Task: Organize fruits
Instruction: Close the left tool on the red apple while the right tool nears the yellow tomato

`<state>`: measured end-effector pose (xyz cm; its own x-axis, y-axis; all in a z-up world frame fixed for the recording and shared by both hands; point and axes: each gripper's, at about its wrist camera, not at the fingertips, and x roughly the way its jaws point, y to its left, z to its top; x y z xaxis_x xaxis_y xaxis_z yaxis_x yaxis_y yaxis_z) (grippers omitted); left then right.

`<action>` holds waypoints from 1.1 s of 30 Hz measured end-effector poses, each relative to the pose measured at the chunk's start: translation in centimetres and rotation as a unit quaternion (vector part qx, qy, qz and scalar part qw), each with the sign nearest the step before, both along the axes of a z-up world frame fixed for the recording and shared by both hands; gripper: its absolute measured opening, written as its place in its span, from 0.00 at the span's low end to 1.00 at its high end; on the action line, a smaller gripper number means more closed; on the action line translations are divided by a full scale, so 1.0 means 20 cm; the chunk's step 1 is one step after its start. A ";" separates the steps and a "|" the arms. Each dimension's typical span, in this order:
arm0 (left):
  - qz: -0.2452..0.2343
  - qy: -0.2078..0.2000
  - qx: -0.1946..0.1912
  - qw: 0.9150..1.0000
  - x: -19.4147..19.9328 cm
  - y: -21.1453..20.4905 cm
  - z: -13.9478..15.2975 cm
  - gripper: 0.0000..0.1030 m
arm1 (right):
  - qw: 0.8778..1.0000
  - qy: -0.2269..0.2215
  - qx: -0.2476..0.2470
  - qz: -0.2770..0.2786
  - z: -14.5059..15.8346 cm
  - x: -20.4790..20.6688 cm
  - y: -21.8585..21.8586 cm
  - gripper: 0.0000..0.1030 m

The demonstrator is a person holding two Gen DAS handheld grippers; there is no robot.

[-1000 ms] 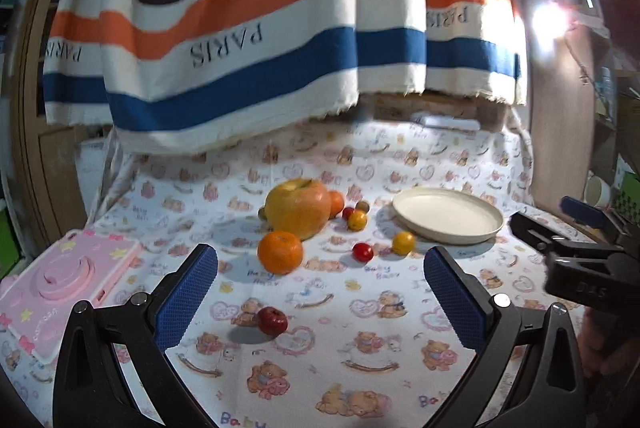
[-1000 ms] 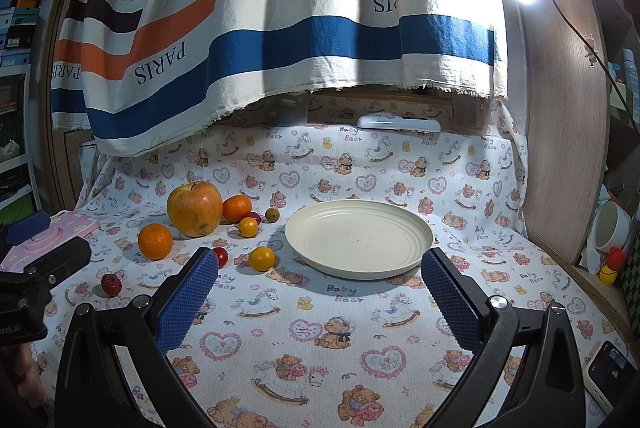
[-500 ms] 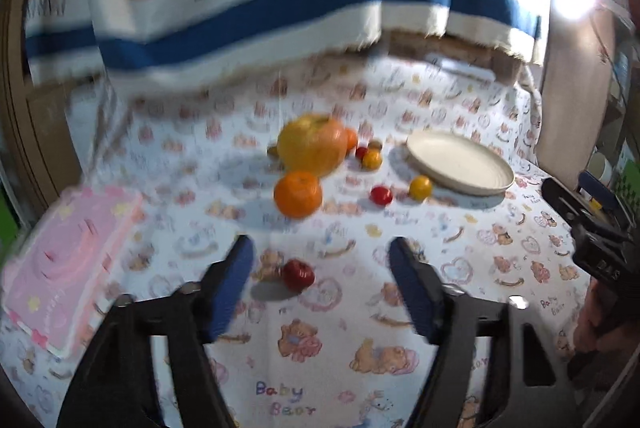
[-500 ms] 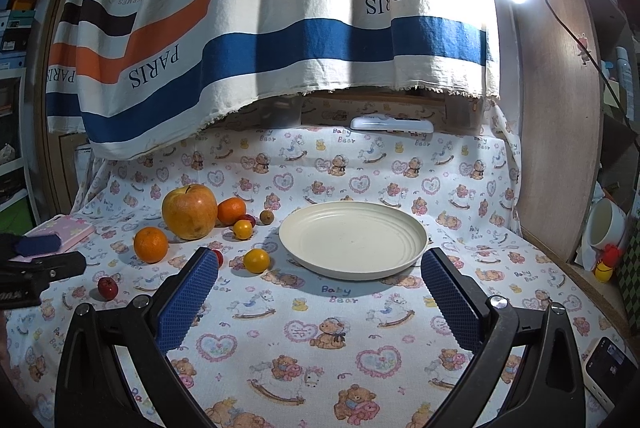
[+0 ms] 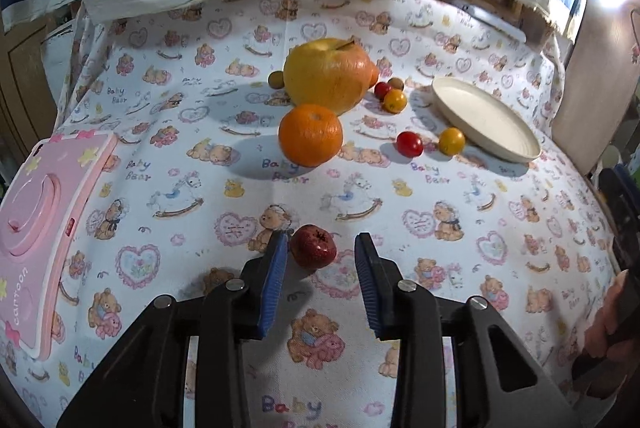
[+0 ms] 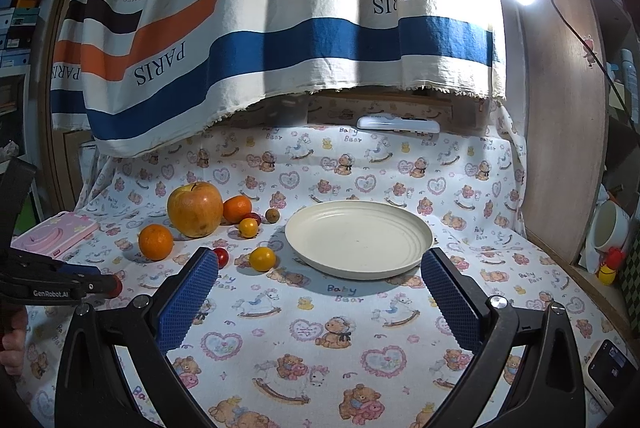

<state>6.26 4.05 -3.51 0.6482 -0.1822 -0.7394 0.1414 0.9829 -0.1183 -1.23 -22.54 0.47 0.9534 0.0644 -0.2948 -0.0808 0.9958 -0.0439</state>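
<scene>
Fruits are sitting on the bear-print surface (image 5: 192,132). Pink toy camera (image 5: 36,228) is lying far left. Left claw (image 5: 322,248) is pointing down with its jaws just closing in around a small dark red fruit (image 5: 313,247); left pad is touching or nearly touching it, right pad is apart. Beyond it, orange (image 5: 311,139), big apple (image 5: 326,74) and cherry tomatoes (image 5: 410,143) are clustering left of the empty plate (image 6: 360,238). Right claw (image 6: 320,292) is hovering wide open, holding nothing.

Bare cloth (image 6: 360,328) before plate (image 6: 416,228); fruit cluster (image 6: 195,209) perhaps crowding left.
</scene>
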 end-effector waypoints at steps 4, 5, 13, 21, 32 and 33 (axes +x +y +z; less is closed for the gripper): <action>-0.003 0.008 0.017 1.000 0.02 -0.02 -0.02 0.32 | 1.000 0.000 0.001 0.005 0.00 0.00 0.00 0.99; -0.002 0.007 0.021 1.000 0.03 -0.02 -0.02 0.32 | 1.000 0.000 0.000 0.006 0.00 0.00 0.00 0.99; -0.002 0.013 0.031 0.999 0.06 -0.04 -0.04 0.24 | 1.000 0.009 0.004 0.013 -0.01 0.00 0.02 0.99; -0.003 0.002 0.028 1.000 0.07 -0.03 0.00 0.24 | 0.995 0.059 0.004 0.077 0.02 0.05 0.05 0.91; -0.013 -0.065 0.047 0.997 0.16 -0.09 0.32 0.24 | 0.988 0.107 0.039 0.106 0.29 0.35 0.08 0.75; -0.014 -0.069 0.043 0.997 0.18 -0.10 0.35 0.24 | 0.988 0.109 0.036 0.105 0.30 0.38 0.10 0.74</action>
